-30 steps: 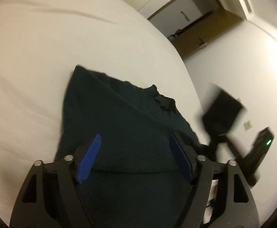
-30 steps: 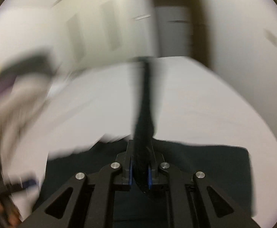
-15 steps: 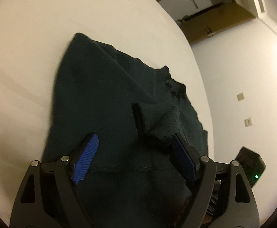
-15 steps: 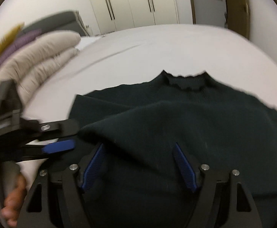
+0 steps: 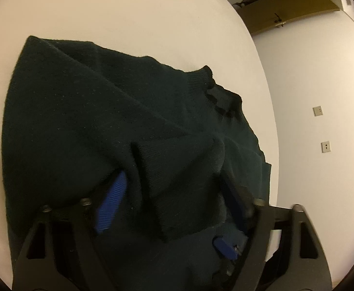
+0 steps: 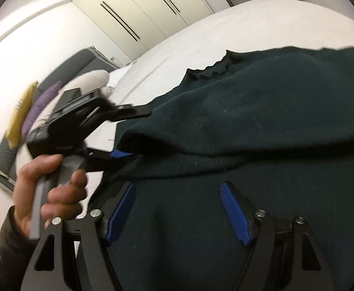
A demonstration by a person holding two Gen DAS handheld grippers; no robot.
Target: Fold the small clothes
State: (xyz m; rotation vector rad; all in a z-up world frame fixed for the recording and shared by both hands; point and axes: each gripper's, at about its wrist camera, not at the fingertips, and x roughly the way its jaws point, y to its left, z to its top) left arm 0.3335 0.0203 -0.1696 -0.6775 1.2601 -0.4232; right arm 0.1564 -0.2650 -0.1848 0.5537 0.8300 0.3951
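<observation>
Sweater: a dark green knitted sweater point(image 5: 84, 121) lies on the white bed, filling the middle and lower left of the left wrist view; its ribbed collar point(image 5: 221, 97) sits right of centre, towards the far edge of the bed.
Folded sleeve: a sleeve with a ribbed cuff point(image 5: 152, 189) lies across the body of the garment, in the lower middle of the left wrist view.
Left gripper: the left gripper point(image 5: 174, 196) has just been closing its jaws with the sleeve between them; the cloth drapes over the blue pads point(image 5: 111, 206), but I cannot tell whether they already press on it.
Right gripper: the right gripper point(image 6: 177, 208) has its jaws apart over the lower body of the sweater, holding nothing, having just opened them wide.
Step in hand, judged: taking the sleeve to lay it straight along the body.
Doing it well: pinch the sleeve layer alone near the cuff, keep it low, and let the free claw hold the body flat so it does not drag.
Surface: the white bed point(image 5: 140, 19) is smooth and soft, so cloth may slide or bunch.
Room: pale wardrobe doors point(image 6: 138, 12) upper middle of the right wrist view; a wooden door point(image 5: 291, 12) upper right of the left view.
Small fittings: two wall sockets point(image 5: 317, 111) at right.
</observation>
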